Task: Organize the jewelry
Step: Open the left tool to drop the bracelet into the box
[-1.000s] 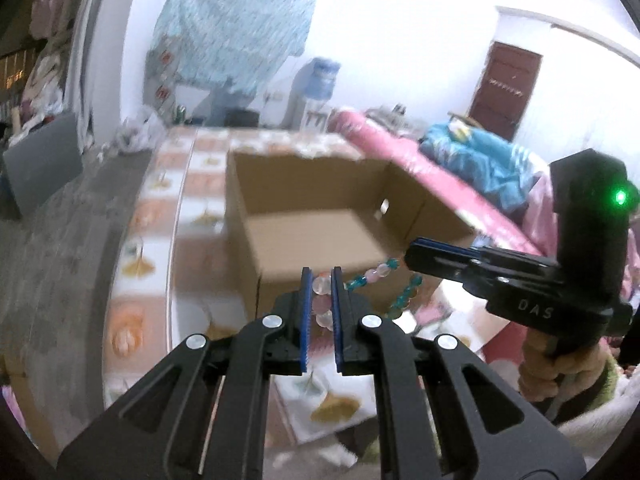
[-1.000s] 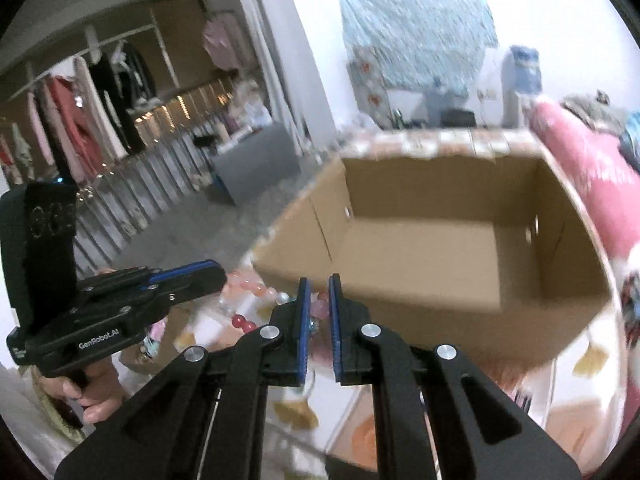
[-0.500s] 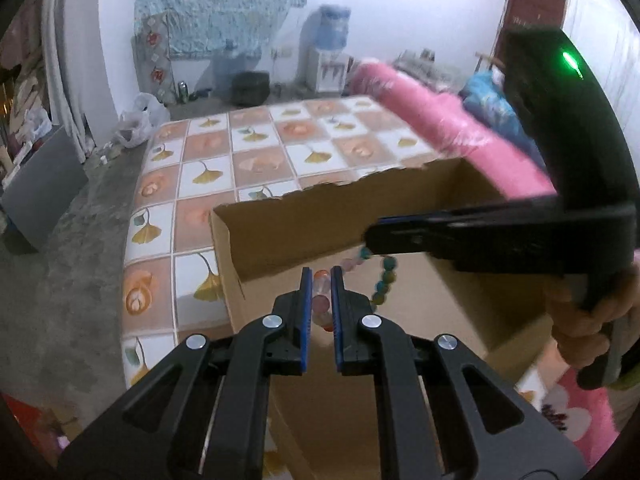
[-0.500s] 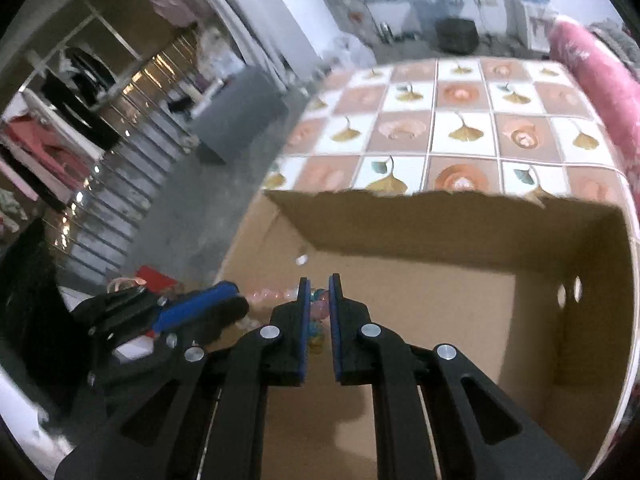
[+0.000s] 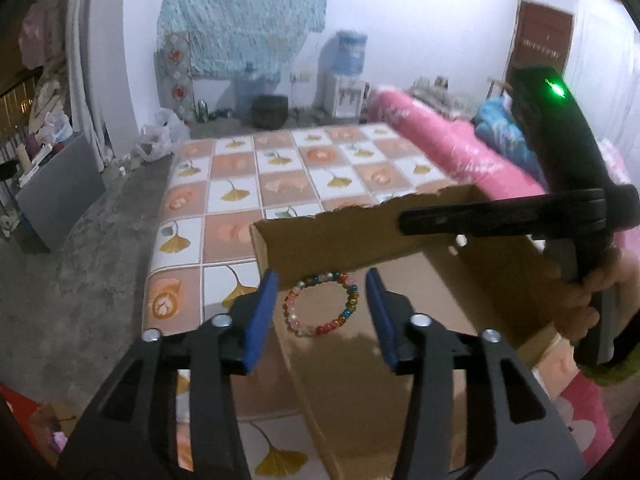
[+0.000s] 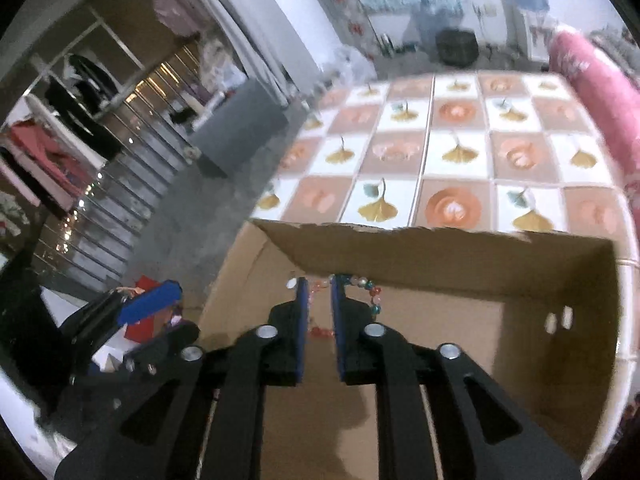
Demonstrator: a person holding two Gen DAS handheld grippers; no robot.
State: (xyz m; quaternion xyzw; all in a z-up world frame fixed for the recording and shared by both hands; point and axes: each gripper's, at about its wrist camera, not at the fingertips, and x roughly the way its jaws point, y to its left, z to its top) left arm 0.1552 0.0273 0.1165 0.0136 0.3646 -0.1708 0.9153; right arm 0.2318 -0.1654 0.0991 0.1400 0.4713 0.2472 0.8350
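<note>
A multicoloured bead bracelet [image 5: 321, 305] lies as a ring on the floor of an open cardboard box [image 5: 340, 236], free of both grippers. My left gripper [image 5: 321, 312] is open, its blue pads wide apart above the bracelet. My right gripper [image 6: 318, 312] hovers over the same spot inside the box [image 6: 440, 248], its jaws a narrow gap apart and holding nothing; parts of the bracelet [image 6: 370, 294] show beyond its fingers. The right gripper [image 5: 404, 220] appears from the side in the left wrist view, the left gripper [image 6: 150, 304] at the left of the right wrist view.
The box stands on a table with a tiled flower and ginkgo-leaf cloth [image 5: 280, 176]. A pink bed [image 5: 448, 148] runs along the right. The concrete floor [image 5: 80, 272] and a grey panel [image 5: 60, 188] are on the left, with clothes racks [image 6: 60, 140] beyond.
Both grippers held the bracelet over the box. My left gripper has opened wide, my right has parted slightly, and the bracelet now lies on the box floor.
</note>
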